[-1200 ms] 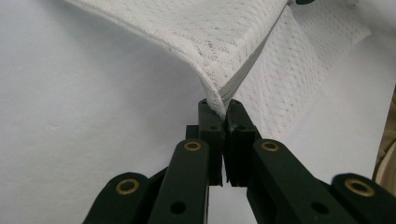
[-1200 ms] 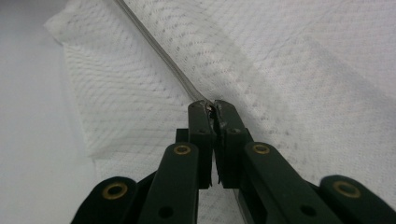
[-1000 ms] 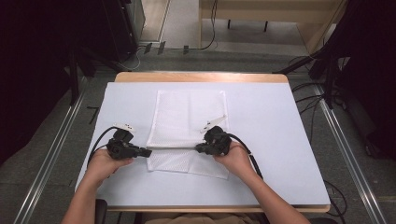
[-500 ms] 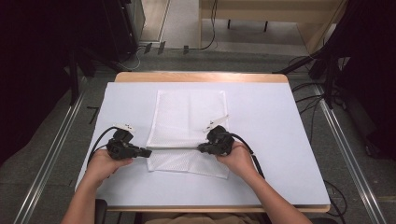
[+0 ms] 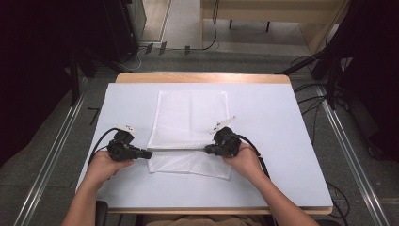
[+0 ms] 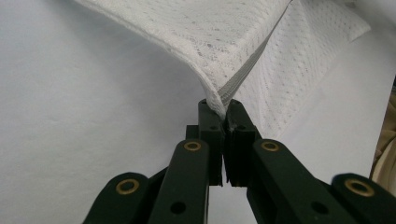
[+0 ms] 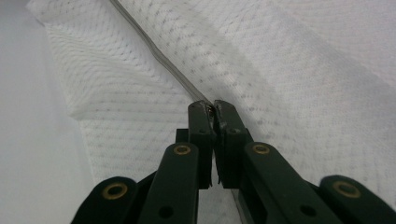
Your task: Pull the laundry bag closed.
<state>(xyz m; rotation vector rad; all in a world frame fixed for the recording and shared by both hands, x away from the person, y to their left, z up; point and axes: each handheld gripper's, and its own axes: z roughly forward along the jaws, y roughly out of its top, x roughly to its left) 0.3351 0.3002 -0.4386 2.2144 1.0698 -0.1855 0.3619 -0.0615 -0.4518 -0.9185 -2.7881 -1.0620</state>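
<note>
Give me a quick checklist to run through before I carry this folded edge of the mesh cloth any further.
1. Left gripper clamped on the white mesh cloth: ok, edge pinched between the jaws.
2. Right gripper clamped on the cloth's grey hem: ok.
3. Folded edge taut and straight between the grippers: ok in the high view.
4. Lower layer lying flat: not ok, it sticks out skewed beneath the fold at the near side.
5. Far end of cloth flat on the table: ok.
6. Cables trailing away from the cloth: ok.
</note>
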